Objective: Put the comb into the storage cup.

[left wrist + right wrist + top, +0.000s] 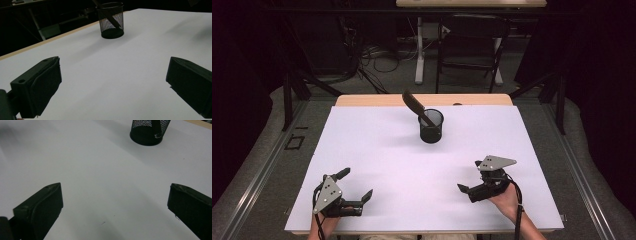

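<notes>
A black mesh cup stands on the white table toward the back middle. A dark flat tool leans out of it to the upper left. The cup is far ahead in the left gripper view and at the top in the right gripper view. My left gripper rests near the front left, jaws wide open and empty. Near the front right, my right gripper is open too, with nothing between its jaws.
Bare white tabletop lies between the grippers and the cup. A wooden strip edges the table's far side. Beyond it stand a folding chair, a table leg and cables on the floor.
</notes>
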The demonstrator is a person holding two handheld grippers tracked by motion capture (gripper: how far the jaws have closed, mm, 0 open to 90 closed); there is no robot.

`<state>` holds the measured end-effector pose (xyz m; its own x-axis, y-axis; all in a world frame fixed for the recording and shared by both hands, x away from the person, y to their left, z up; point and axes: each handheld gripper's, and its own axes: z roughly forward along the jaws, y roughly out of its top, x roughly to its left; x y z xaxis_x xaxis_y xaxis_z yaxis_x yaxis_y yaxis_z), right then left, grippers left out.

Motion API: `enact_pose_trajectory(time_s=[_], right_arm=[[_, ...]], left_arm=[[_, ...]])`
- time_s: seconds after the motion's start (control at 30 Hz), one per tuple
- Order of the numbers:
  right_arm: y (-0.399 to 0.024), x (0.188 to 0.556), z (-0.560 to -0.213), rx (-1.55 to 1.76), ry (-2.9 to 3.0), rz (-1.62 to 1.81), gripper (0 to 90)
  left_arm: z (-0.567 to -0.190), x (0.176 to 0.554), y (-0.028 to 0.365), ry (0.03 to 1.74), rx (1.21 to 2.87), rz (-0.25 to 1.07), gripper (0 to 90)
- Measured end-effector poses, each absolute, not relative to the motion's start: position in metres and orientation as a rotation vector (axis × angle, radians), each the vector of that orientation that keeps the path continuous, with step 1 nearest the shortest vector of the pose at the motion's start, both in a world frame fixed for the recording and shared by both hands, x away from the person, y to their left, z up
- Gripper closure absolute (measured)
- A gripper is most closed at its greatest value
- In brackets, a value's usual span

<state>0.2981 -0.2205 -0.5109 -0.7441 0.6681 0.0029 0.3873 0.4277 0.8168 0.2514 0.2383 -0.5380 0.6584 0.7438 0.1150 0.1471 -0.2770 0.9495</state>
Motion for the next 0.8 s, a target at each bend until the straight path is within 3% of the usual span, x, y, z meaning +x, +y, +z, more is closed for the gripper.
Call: enact_pose_trajectory(time_s=[0.8], right_arm=[[-0.236,0.270,-0.524,0.925,2.301,1.209,0.0]], left_arm=[[-0.539,0.251,0.238,0.719,1.789,0.682,0.2]])
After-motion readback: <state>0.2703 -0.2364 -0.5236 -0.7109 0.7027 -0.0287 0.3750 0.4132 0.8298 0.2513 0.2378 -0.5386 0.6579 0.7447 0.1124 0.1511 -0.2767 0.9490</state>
